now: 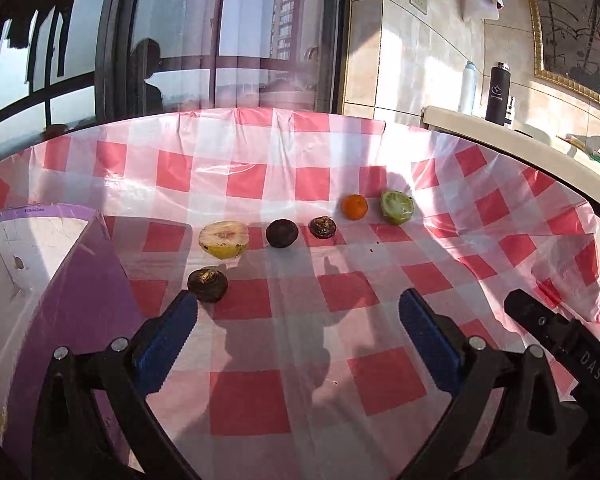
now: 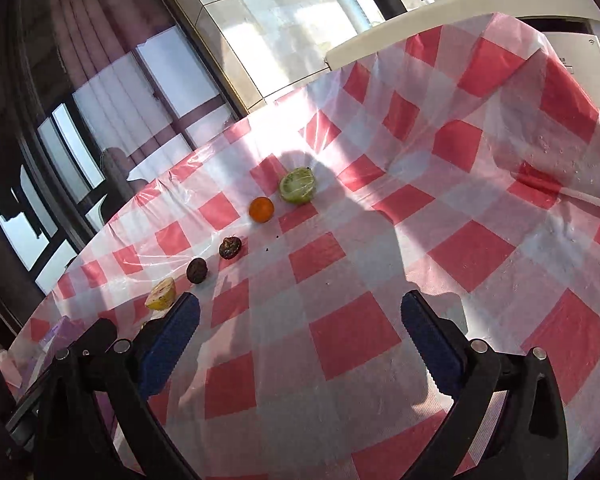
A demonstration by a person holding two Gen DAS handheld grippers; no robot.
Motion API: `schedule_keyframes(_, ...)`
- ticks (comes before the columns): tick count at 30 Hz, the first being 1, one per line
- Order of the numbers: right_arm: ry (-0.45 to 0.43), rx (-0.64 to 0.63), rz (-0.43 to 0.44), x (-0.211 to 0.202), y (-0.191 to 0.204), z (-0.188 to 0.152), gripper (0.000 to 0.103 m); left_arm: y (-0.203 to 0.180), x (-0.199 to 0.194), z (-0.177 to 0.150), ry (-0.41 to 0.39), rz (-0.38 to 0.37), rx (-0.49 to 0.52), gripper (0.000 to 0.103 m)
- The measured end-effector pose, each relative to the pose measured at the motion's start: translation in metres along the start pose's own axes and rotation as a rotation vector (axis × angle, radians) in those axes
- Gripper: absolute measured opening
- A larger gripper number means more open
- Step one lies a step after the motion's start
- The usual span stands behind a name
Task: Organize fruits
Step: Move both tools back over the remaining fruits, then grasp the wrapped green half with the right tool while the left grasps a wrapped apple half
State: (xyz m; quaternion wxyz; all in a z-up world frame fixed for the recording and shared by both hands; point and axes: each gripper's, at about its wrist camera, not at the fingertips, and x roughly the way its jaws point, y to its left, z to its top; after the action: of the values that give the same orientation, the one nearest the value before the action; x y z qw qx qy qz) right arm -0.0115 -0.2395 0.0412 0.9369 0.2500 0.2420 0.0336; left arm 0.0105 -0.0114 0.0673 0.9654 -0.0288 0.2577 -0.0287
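Six fruits on the checked surface, both tongs spread and empty.

Five fruits lie in a slanting row on the red-and-white cloth (image 1: 308, 400): a halved yellow fruit (image 1: 223, 239) with its cut face up and tipped toward the left wrist camera, a dark round fruit (image 1: 282, 233), a dark fruit with a rough top (image 1: 322, 227), one small orange (image 1: 355, 207), and one halved green fruit (image 1: 397, 207), cut face up. A second rough-topped dark fruit (image 1: 207, 284) sits apart from the row, just beside the left tongs' (image 1: 298, 312) left pad. A purple box (image 1: 72, 300) stands at the cloth's left edge. The right tongs (image 2: 300, 314) hang over bare cloth, the row running away up-right from their left pad.
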Motion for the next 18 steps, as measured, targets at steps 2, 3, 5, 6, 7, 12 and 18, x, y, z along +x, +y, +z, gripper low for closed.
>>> schedule_keyframes(2,-0.004,-0.001,0.0,0.0,0.001,0.001,0.098,0.001,0.027,0.003,0.029,-0.031,-0.018,0.101)
schedule_keyframes(3,-0.001,-0.006,0.0,0.001,0.001,0.001,0.098,0.004,0.039,0.005,0.049,-0.039,-0.032,0.101)
schedule_keyframes(5,0.016,-0.003,0.003,0.004,0.001,0.001,0.098,0.008,0.061,0.011,0.066,-0.043,-0.079,0.101)
schedule_keyframes(6,0.026,0.004,0.005,0.006,-0.001,0.001,0.098,0.011,0.072,0.015,0.071,-0.048,-0.11,0.101)
schedule_keyframes(7,0.032,0.008,0.009,0.008,-0.002,0.001,0.098,0.016,0.083,0.018,0.084,-0.059,-0.148,0.101)
schedule_keyframes(12,0.077,-0.014,0.015,0.017,0.001,0.0,0.098,0.042,0.105,0.02,0.113,-0.175,-0.318,0.101)
schedule_keyframes(18,0.107,-0.159,-0.107,0.071,0.022,0.027,0.098,0.051,0.109,0.017,0.128,-0.258,-0.364,0.101)
